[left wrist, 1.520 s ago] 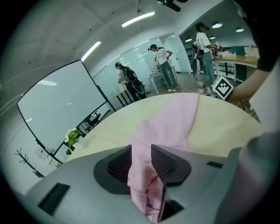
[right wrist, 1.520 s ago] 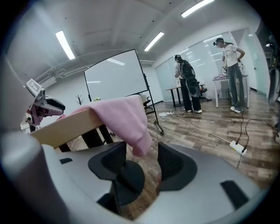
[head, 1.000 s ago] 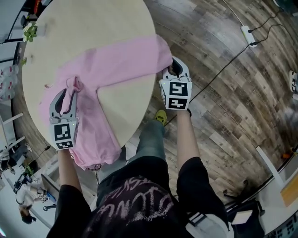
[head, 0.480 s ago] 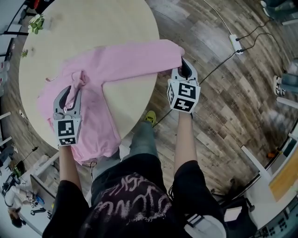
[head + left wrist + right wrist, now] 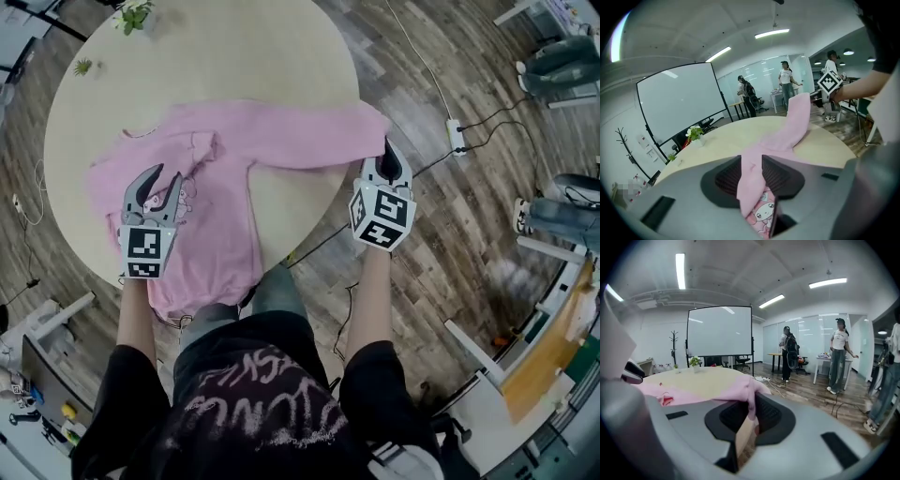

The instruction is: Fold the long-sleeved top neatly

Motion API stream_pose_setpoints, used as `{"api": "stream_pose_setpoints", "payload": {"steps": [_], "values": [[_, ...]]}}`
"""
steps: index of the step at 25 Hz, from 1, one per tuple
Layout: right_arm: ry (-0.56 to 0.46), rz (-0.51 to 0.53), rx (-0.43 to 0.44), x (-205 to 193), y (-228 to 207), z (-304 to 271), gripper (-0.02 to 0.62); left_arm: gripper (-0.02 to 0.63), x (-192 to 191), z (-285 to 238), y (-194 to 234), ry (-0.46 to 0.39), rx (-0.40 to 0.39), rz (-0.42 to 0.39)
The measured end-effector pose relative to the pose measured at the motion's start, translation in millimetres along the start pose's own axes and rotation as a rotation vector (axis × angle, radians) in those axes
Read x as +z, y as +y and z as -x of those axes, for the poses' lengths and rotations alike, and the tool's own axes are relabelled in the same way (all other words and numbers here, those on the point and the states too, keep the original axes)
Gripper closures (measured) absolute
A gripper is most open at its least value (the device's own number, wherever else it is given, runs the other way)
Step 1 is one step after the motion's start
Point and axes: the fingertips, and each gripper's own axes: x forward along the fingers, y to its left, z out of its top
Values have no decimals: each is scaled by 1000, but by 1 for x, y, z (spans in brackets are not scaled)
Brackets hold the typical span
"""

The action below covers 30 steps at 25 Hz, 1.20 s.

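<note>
Two grippers are holding the pink long-sleeved top, which is lying across the round table. My left gripper is clamping a bunched fold beside a cartoon character print, jaws fairly wide. My right gripper is pinching the sleeve end beyond the table edge, jaws nearly closed.

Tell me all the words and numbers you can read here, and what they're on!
Nothing here can be read as words or numbers.
Black T-shirt: pale scrawled print, too warped to read.
Left marker cube and right marker cube: black-and-white squares, no letters.
Pink top: a cartoon bunny picture, no words showing.
Whiteboard: blank.
</note>
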Motion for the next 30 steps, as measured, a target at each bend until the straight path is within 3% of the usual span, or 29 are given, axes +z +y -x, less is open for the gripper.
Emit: {"api": "stream_pose_setpoints", "payload": {"steps": [14, 24, 30], "values": [[-94, 196, 122, 74, 163, 21, 552, 459, -67, 77, 82, -71, 83, 136], [-119, 266, 273, 88, 295, 26, 551, 459, -137, 134, 128, -39, 150, 206], [-113, 305, 373, 73, 383, 25, 551, 459, -190, 159, 137, 8, 162, 226]]}}
